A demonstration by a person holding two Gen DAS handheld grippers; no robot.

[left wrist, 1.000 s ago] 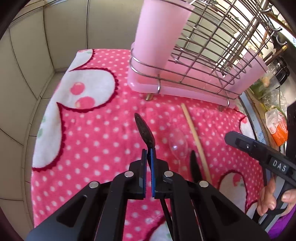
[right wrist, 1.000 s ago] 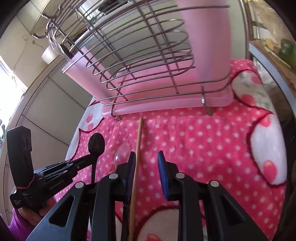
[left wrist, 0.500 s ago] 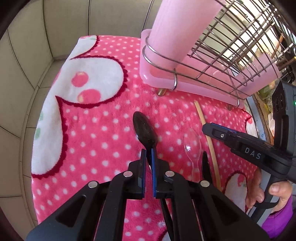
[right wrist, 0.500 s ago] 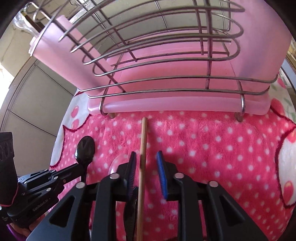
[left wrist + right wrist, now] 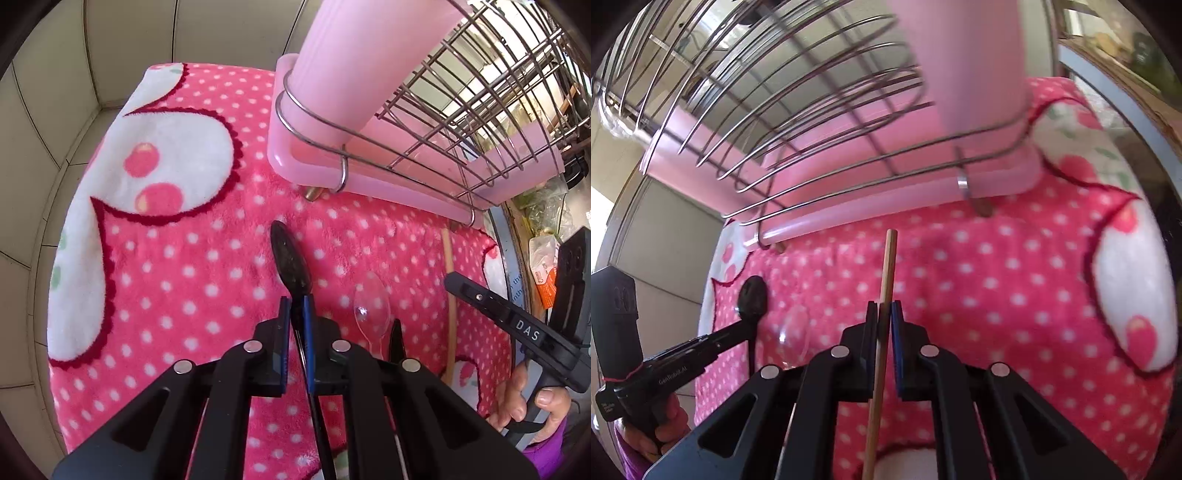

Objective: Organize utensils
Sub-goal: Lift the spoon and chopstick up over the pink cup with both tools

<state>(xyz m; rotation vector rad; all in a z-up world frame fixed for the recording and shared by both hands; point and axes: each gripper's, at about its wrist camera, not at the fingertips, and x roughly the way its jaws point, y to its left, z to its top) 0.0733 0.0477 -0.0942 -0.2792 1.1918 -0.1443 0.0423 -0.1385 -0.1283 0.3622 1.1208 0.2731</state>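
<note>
A pink fleece blanket (image 5: 177, 266) with white dots and large white heart patches covers the worktop, which meets a tiled wall (image 5: 48, 122) at the far left. On the blanket stands a wire dish rack (image 5: 436, 122) over a pink drip tray (image 5: 388, 184), with a tall pink utensil holder (image 5: 354, 62) clipped at its near corner. In front of the rack lie the utensils. The left hand-held gripper (image 5: 297, 314) is clamped on the neck of a black spoon (image 5: 290, 258), whose bowl points toward the rack; its jaws have eased apart very slightly in the last moment, with the spoon between them and the pads pressing on it. Just right of it a clear plastic spoon (image 5: 371, 306) rests on the blanket, and beside that only the dark tip of another utensil (image 5: 396, 339) shows. The right hand-held gripper (image 5: 885, 317) has just been closing and now pinches a wooden chopstick (image 5: 888, 266), whose far end points at the tray, near it but apart. In the left wrist view a person's hand (image 5: 532, 398) grips the right tool's handle.
</note>
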